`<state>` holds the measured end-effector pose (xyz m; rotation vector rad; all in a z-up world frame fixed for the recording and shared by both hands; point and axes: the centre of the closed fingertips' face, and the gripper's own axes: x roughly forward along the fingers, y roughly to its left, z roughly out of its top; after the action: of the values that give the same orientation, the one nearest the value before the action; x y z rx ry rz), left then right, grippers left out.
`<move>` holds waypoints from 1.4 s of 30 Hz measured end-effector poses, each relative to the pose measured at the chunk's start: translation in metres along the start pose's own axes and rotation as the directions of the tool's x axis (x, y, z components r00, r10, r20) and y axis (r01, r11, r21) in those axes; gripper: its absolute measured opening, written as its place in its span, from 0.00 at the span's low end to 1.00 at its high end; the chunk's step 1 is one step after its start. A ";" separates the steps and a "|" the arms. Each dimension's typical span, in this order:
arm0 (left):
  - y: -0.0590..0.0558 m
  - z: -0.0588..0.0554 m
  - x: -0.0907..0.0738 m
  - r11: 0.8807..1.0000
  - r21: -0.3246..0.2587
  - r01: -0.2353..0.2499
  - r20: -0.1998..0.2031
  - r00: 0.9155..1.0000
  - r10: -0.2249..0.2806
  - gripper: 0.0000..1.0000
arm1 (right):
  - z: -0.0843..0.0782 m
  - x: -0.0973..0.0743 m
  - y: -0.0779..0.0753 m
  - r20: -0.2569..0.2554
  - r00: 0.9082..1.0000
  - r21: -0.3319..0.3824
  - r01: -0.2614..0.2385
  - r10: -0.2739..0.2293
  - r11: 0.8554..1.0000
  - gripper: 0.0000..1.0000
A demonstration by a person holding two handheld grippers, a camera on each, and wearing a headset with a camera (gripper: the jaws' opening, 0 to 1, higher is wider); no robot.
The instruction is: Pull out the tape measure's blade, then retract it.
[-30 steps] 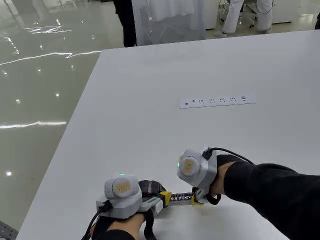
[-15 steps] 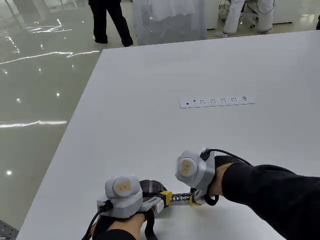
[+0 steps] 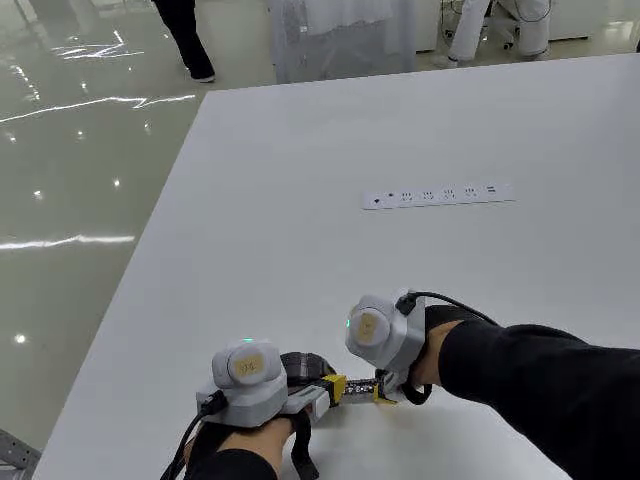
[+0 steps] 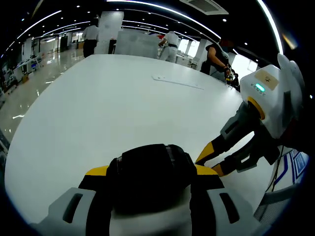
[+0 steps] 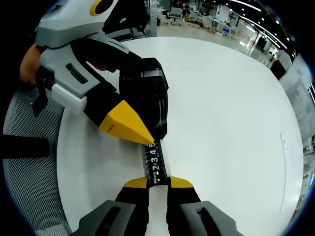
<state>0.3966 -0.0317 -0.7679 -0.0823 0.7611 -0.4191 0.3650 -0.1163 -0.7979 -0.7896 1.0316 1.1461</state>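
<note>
Between the earlier pictures and now, the stretch of blade (image 5: pixel 155 162) showing between the two tools has grown a little shorter, and the right gripper (image 5: pixel 157 184) has drawn closer to the left one. A person walking at the far end of the room has also moved on.

The tape measure (image 5: pixel 145 98), a black round case, sits at the near edge of the white table (image 3: pixel 400 120), close to the person's body. The left gripper (image 4: pixel 150 169) is clenched around the case, one yellow-tipped jaw on each side. From the case mouth a short run of blade lies flat along the table, its low printed numerals readable in the right gripper view. The right gripper's jaws are closed tight on the blade's free end, so the hook itself is hidden between them.

Judging by how little blade is out and by the narrowing gap, the pull-out seems to be done and the retraction well under way but not finished. What appears to be left is feeding the last of the blade into the case and letting go of its tip.

Farther up the table, well apart from the work, lies a white power strip (image 3: pixel 438 195).
</note>
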 end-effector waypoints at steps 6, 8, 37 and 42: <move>0.000 0.000 0.000 1.000 -0.001 0.000 0.002 1.000 0.000 0.59 | 0.003 0.001 0.001 0.009 1.000 0.001 -0.001 0.001 1.000 0.08; 0.000 0.000 0.000 1.000 -0.002 0.000 0.002 1.000 0.000 0.59 | 0.005 0.001 0.001 0.013 1.000 0.002 0.000 0.000 1.000 0.08; 0.000 0.000 -0.001 0.999 -0.029 0.021 0.006 1.000 -0.021 0.59 | 0.018 0.007 0.002 0.078 0.997 -0.004 0.000 0.001 1.000 0.08; 0.000 0.000 -0.001 0.999 -0.026 0.025 0.007 1.000 -0.025 0.59 | 0.020 0.007 0.002 0.087 0.996 -0.004 -0.002 0.002 1.000 0.08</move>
<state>0.3960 -0.0312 -0.7674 -0.1181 0.7593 -0.4325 0.3685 -0.0954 -0.7979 -0.7356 0.9584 1.1740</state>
